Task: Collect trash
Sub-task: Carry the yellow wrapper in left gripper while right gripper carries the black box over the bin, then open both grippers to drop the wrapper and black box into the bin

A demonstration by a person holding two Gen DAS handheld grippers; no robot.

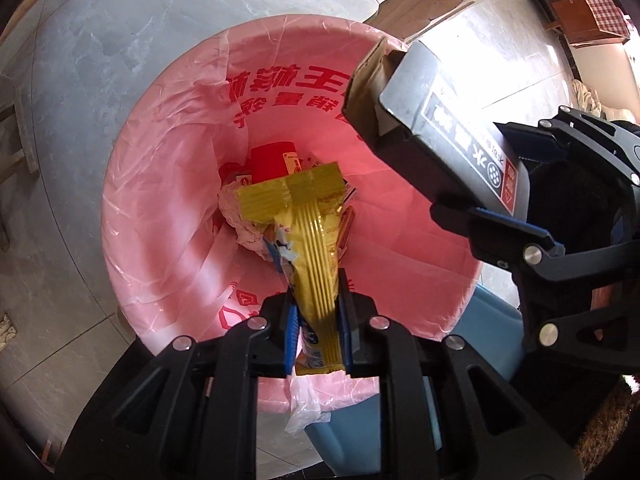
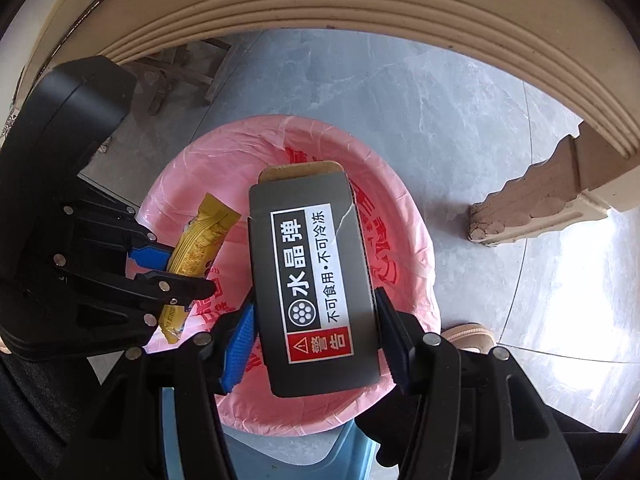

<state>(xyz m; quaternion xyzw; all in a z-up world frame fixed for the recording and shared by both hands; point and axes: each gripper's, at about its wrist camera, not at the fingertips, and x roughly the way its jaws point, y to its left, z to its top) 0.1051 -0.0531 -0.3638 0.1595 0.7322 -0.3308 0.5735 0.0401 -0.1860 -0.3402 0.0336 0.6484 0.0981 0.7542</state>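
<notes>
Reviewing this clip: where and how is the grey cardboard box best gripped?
Across its two long narrow sides near the closed lower end, from behind that end, as the right gripper does. The grey cardboard box is long and flat, and its far flap stands open.

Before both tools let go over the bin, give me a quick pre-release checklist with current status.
1. Left tool shut on yellow wrapper: ok.
2. Right tool shut on grey box: ok.
3. Wrapper over the open bin, pink liner below it: ok.
4. Box over the bin mouth: ok in the right wrist view; in the left wrist view it sits near the rim, so its margin there: cannot tell.
5. Room in the bin: ok, the trash lies low at the bottom.
6. Liner seated on the rim all round: cannot tell, the near side is hidden by the tools.
</notes>
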